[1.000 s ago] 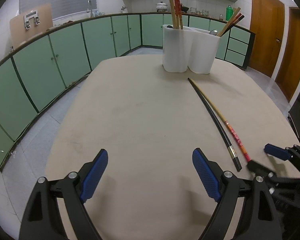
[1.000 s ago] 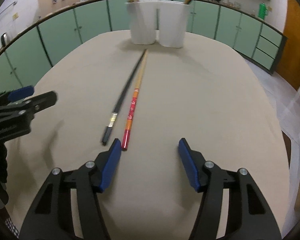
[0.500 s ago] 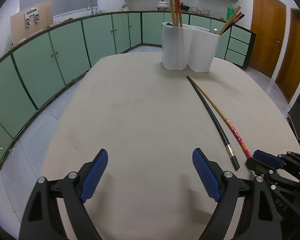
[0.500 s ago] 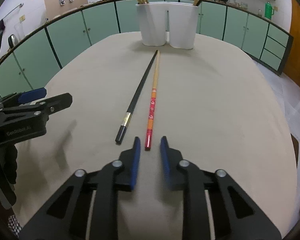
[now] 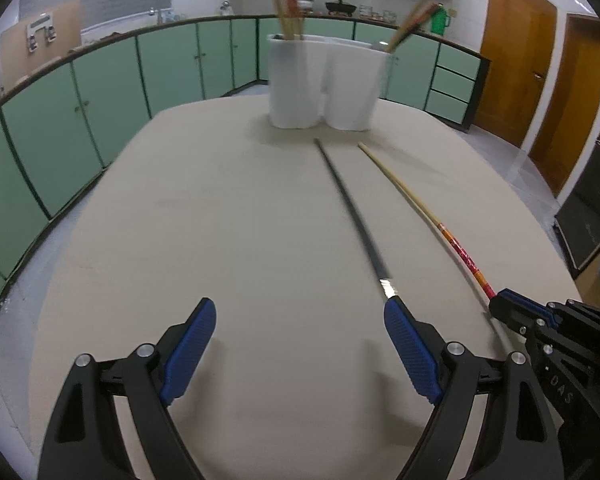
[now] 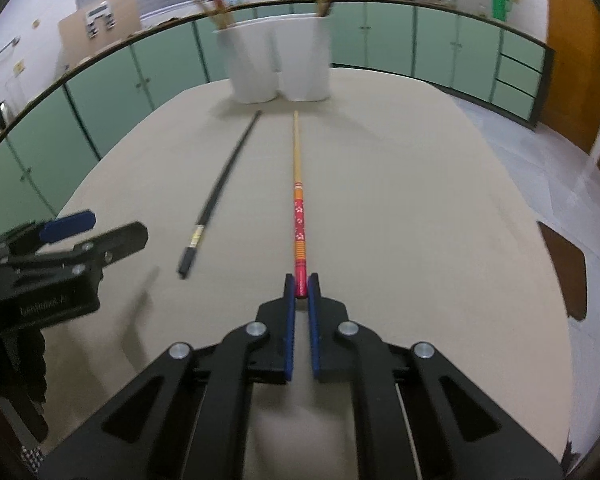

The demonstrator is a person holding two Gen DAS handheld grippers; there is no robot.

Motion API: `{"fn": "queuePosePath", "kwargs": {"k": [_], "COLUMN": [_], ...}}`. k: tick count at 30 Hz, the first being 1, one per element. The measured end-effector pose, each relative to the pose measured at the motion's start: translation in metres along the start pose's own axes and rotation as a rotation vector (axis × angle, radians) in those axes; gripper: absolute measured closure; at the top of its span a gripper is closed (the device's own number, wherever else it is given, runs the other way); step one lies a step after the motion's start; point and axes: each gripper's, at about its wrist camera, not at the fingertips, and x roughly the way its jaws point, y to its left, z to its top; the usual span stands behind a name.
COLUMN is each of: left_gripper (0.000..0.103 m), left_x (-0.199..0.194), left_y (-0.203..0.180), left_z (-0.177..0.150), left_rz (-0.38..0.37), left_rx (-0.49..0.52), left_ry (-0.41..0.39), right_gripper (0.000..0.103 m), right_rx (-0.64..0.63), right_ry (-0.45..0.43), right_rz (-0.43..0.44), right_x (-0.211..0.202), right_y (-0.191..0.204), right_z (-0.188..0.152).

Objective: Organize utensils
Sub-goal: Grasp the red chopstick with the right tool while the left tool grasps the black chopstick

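Two long chopsticks lie on the beige table. My right gripper [image 6: 301, 286] is shut on the thick red end of the red-and-bamboo chopstick [image 6: 299, 200], whose thin tip points toward the white holder [image 6: 276, 64]. The black chopstick [image 6: 220, 188] lies to its left, apart from it. My left gripper [image 5: 300, 344] is open; its right pad [image 5: 408, 348] sits at the black chopstick's [image 5: 356, 216] near end, with nothing between the pads. In the left wrist view, the right gripper [image 5: 504, 312] holds the red chopstick [image 5: 432, 216] at the right. The white holder [image 5: 320, 84] has two compartments, each with several chopsticks.
Green cabinets [image 5: 100, 92] curve around behind the table [image 5: 240, 220]. Wooden doors [image 5: 520, 60] stand at the right. The left gripper [image 6: 80, 236] shows at the left of the right wrist view, near the black chopstick's end.
The right gripper went from open to shut on the red chopstick's end and swung it away from the black one. The left gripper moved right, toward the black chopstick's end.
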Motion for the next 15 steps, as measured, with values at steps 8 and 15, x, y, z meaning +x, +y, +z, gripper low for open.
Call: {"fn": "queuePosePath", "kwargs": {"k": [8, 15], "left_gripper": [0.028, 0.048], "left_x": [0.013, 0.019], "left_y": [-0.029, -0.040], "left_z": [-0.004, -0.005], "left_rz": [-0.014, 0.009], "left_rx": [0.020, 0.021], "left_ry": [0.033, 0.040], "right_gripper": [0.098, 0.098], "right_rx": [0.027, 0.029], "right_ry": [-0.014, -0.014], "right_rz": [-0.013, -0.012], "right_x": [0.000, 0.002], "right_y": [-0.018, -0.021], "right_z": [0.002, 0.000]}}
